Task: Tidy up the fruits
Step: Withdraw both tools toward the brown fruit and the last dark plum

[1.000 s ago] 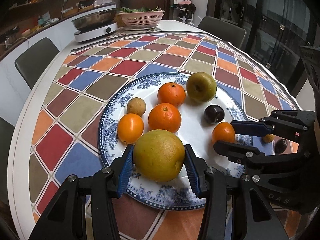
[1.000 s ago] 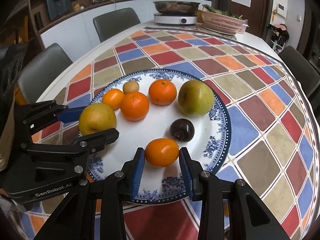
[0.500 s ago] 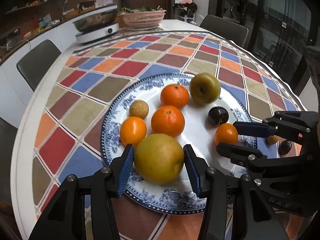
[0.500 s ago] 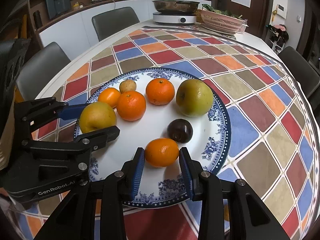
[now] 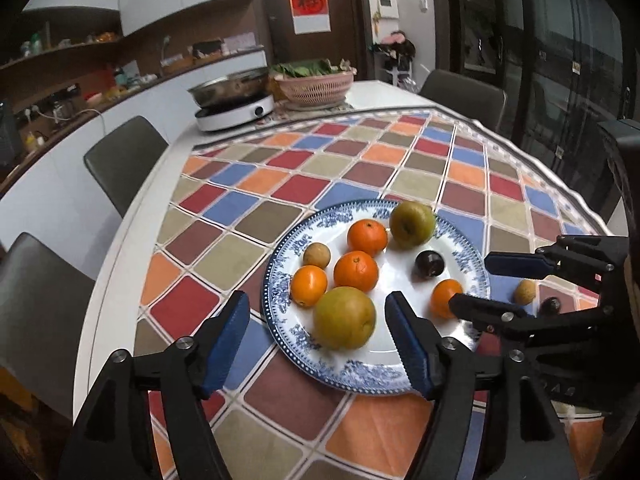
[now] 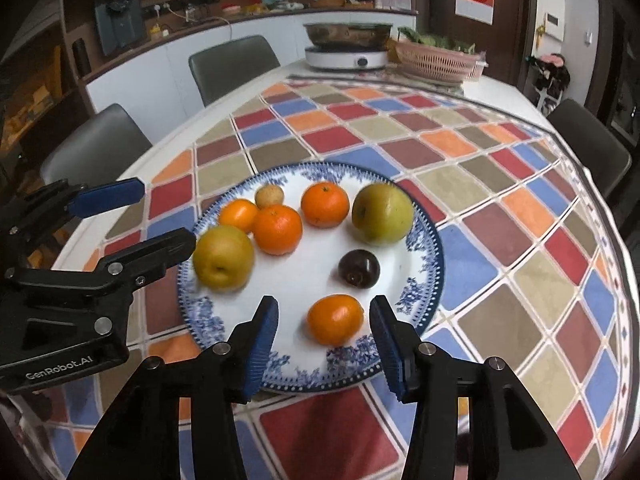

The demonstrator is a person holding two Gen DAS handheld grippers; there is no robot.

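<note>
Seven fruits sat on the blue-rimmed plate (image 5: 280, 320) at the frame's centre; the left gripper (image 5: 316, 340) was opening, its pads clear of the yellow-green pear (image 5: 344, 322) between them; the right gripper (image 6: 324, 336) was likewise opening around a small orange (image 6: 335, 319); a longan (image 5: 525, 292) and a dark fruit (image 5: 550, 305) lay on the desk at right, apparently still to be collected.
</note>
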